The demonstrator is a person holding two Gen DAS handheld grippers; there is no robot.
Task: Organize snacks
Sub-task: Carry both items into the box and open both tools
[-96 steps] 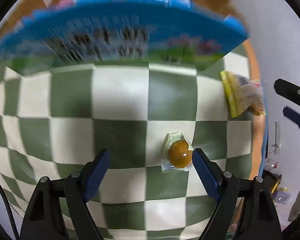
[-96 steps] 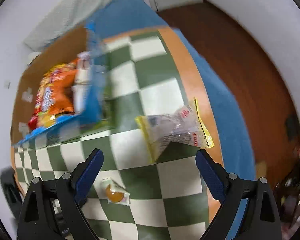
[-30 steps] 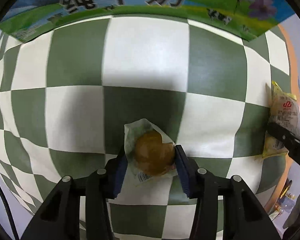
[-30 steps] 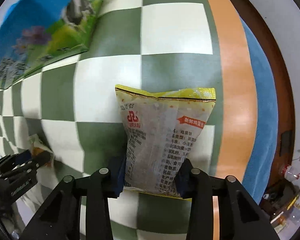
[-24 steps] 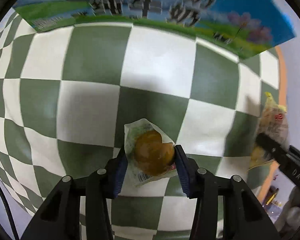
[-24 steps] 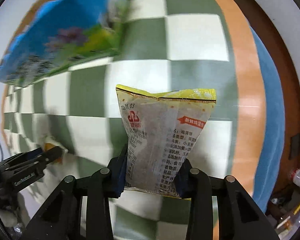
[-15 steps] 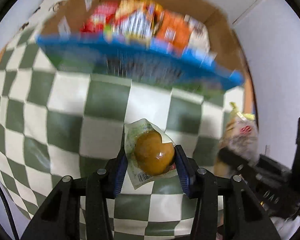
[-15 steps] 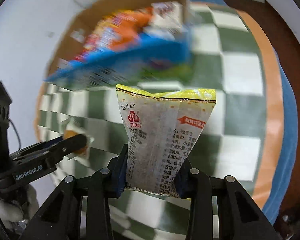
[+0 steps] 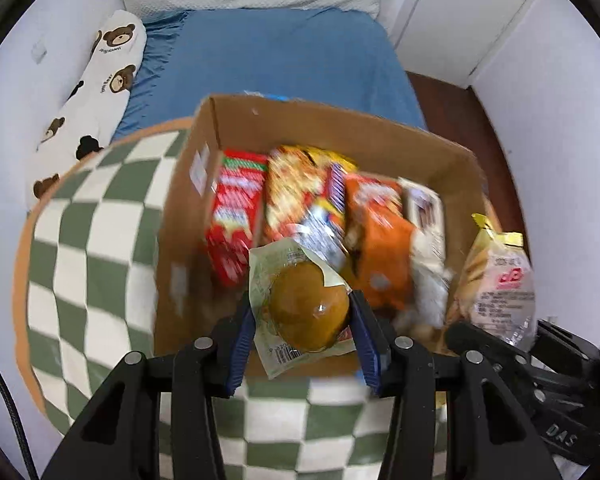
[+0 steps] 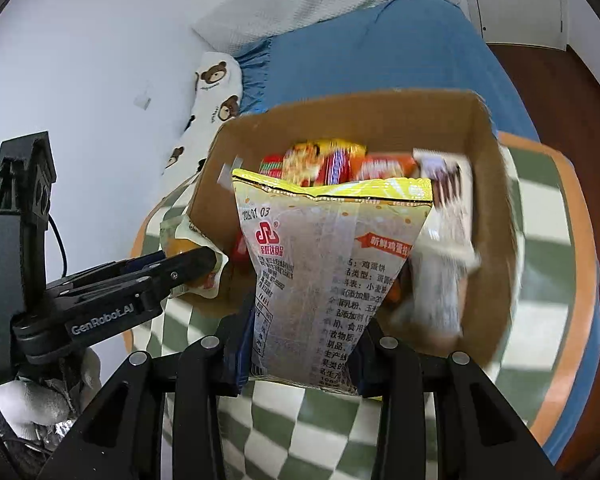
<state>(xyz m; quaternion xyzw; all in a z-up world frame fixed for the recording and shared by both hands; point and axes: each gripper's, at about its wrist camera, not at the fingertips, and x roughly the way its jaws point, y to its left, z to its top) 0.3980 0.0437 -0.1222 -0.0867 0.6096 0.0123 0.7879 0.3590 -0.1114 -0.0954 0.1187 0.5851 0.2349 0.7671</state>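
Observation:
My left gripper [image 9: 302,330] is shut on a clear packet with a brown egg-shaped snack [image 9: 306,308], held above the near edge of the cardboard box [image 9: 340,128]. My right gripper [image 10: 302,340] is shut on a yellow-topped clear cracker bag [image 10: 324,264], also lifted over the box [image 10: 496,240]. The box holds several snack packs, red, yellow and orange [image 9: 296,200]. In the right wrist view the left gripper [image 10: 188,268] with its egg packet [image 10: 180,240] is at the box's left side. In the left wrist view the cracker bag [image 9: 496,280] is at the box's right side.
The box stands on a green-and-white checked table [image 9: 88,264] with an orange rim. Behind it is a bed with a blue sheet [image 9: 272,56] and a white bear-print pillow [image 9: 96,80]. White walls and a door are behind; brown floor is at the right.
Both grippers have lifted their snacks off the table and carried them up over the open box. The view has tilted from the tabletop to the box's inside.

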